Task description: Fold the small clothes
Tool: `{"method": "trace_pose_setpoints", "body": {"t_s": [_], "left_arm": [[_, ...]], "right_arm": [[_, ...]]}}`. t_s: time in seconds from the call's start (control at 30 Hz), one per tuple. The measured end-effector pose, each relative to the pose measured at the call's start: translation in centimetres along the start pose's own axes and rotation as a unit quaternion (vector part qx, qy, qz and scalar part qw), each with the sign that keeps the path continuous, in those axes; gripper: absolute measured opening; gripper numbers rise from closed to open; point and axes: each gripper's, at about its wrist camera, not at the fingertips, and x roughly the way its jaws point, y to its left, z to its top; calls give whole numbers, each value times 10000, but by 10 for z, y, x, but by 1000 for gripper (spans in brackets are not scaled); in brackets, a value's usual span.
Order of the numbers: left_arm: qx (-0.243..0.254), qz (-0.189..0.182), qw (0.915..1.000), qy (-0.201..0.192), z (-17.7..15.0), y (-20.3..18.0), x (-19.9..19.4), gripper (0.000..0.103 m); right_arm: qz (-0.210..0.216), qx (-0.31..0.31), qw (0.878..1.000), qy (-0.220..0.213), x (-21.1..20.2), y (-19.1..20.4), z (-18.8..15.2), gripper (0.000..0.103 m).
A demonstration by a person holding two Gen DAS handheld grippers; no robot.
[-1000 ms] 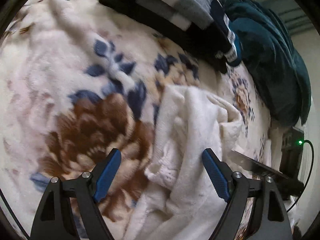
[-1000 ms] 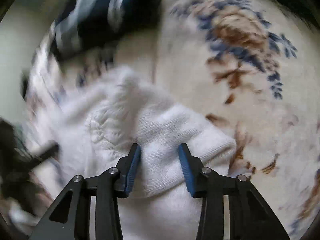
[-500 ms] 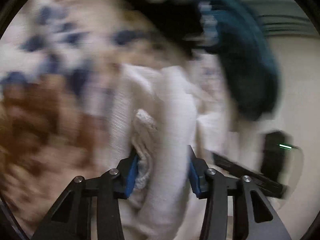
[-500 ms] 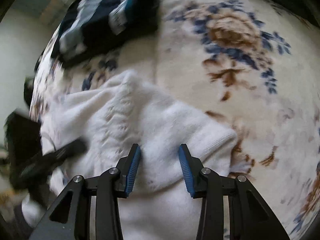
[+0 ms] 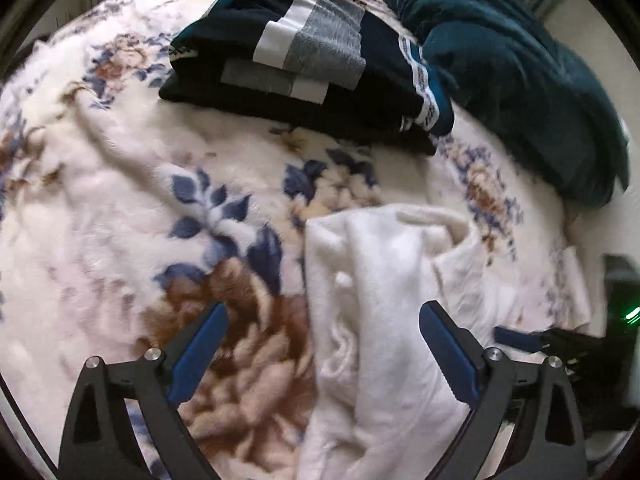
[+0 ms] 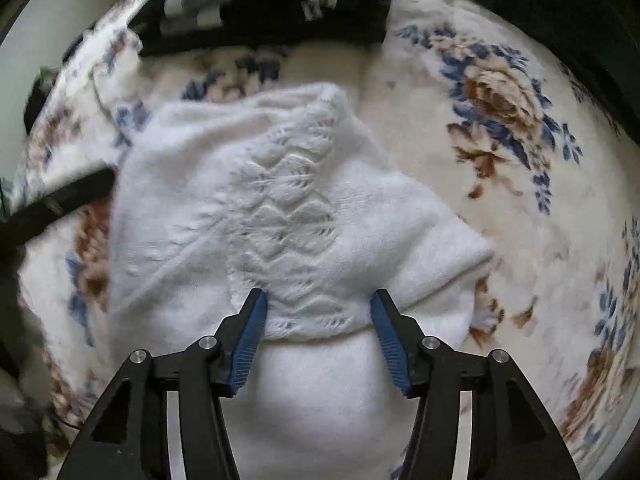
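Note:
A white knit sweater (image 5: 380,280) lies part-folded on the floral blanket (image 5: 120,200). My left gripper (image 5: 322,350) hangs open and wide over the sweater's left edge, holding nothing. In the right wrist view the sweater (image 6: 280,200) shows its lace-pattern panel, with a folded layer on top. My right gripper (image 6: 318,332) is open, its blue fingers (image 6: 248,336) on either side of the folded hem, and the fabric rests flat between them. The left gripper (image 6: 68,196) shows as a dark bar at the sweater's far left. The right gripper (image 5: 552,340) shows at the right edge of the left wrist view.
A folded navy garment with grey and white stripes (image 5: 304,60) lies at the back of the blanket. A dark teal cloth (image 5: 520,80) is heaped to its right. A black device with a green light (image 5: 624,312) sits at the bed's right edge.
My left gripper shut on a fold of the sweater half a second ago, then let go and opened wide. My right gripper's fingers have spread apart, and the fold now lies flat.

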Motion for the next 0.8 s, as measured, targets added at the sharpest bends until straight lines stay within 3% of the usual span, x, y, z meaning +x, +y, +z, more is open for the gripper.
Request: {"method": "trace_pose_setpoints", "body": {"t_s": [0.13,0.23,0.4,0.57,0.6,0.67,0.7,0.73,0.8], "left_arm": [[153,16,9999,39,-26,2,-27,98],[-4,-16,9993,378,-54,-3,-35,98],[-272,-7,9951,948,-118,5,-44,98],[-393,-53,9924,1163,-183,12,-58,97],[-375,-70,9929,1129,-191,11,-61,92],[-357,-68,9930,1124,-202,10,-57,71],[-325,-47,9931,1125,-203,8,-55,31],[-277,62,9931,1134,-206,7,-51,6],[-337,118,9937,1063,-207,7,-52,6]], "right_arm": [[476,830,9946,-396,-45,-21,-27,57],[581,1409,9874,-436,-69,-35,-63,57],[740,2070,9755,-15,-71,-44,-148,57],[1018,2512,9607,595,-47,-40,-245,57],[1077,2551,9584,691,-42,-38,-262,57],[1159,2639,9539,841,-32,-36,-292,57],[1203,2685,9511,937,-26,-36,-306,57],[1218,2719,9495,984,-23,-35,-315,57],[1245,2800,9464,1022,-18,-36,-331,57]]}}
